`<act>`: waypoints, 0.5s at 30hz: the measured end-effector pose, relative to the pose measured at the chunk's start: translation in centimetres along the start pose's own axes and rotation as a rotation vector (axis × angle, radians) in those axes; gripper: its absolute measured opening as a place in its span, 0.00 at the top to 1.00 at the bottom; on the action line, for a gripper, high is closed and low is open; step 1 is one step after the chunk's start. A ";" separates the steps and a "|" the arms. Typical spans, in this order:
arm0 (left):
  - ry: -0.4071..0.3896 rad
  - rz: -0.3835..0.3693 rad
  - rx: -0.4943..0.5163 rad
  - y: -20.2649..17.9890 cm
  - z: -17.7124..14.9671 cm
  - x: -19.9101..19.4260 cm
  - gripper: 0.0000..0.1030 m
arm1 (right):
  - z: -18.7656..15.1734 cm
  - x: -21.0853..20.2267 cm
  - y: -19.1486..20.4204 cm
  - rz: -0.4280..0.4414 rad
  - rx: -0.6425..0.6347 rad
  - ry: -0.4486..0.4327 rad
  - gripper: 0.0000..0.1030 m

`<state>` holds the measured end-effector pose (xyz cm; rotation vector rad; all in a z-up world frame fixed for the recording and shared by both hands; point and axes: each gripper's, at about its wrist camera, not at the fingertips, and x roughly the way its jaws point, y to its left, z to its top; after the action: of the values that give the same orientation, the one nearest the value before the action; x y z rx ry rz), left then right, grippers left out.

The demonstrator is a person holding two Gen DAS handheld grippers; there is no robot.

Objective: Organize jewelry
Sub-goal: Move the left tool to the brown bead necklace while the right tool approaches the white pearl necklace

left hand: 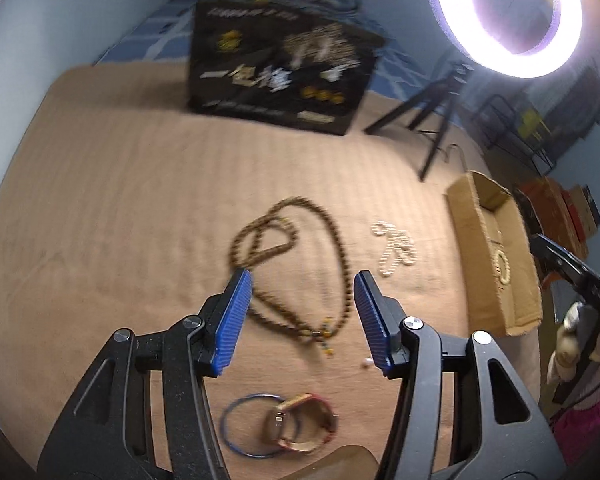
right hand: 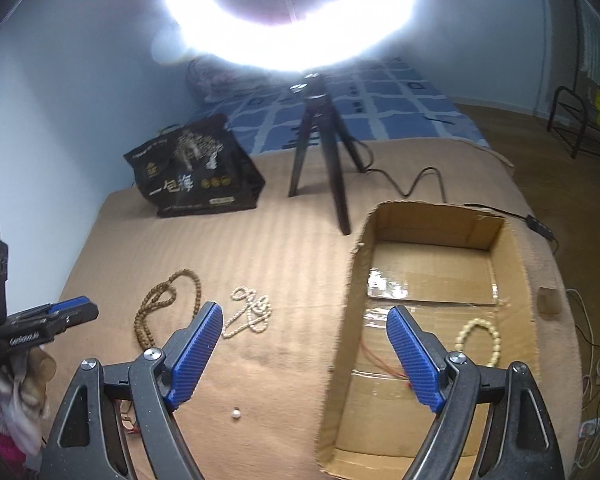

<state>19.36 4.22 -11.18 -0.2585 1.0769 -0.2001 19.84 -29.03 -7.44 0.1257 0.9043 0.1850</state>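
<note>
Left gripper (left hand: 303,282), fingers apart and empty, above the brown bead necklace (left hand: 300,264) lying mid-blanket (left hand: 120,200). Right gripper (right hand: 305,320), fingers apart and empty, over the near left wall of the cardboard box (right hand: 342,320) at the blanket's right edge; cream bead bracelet (right hand: 479,340) inside. Pearl strand (right hand: 250,314) between necklace and box; blue bangle (left hand: 236,428) and a banded bracelet (left hand: 304,424) at the near edge.

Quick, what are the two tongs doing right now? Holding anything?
Left tongs: open, empty, above the brown bead necklace.
Right tongs: open, empty, by the cardboard box.
</note>
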 end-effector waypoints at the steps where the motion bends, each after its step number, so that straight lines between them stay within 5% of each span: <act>1: 0.008 0.002 -0.017 0.7 0.0 0.3 0.47 | -0.1 0.2 0.1 0.002 -0.003 0.004 0.16; 15: 0.113 -0.040 -0.161 5.0 0.5 5.6 0.47 | 0.4 4.8 2.9 0.043 -0.033 0.087 0.17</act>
<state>22.52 7.49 -17.19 -0.4173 1.2029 -0.1654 22.73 -25.21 -10.35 0.1067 0.9856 0.2469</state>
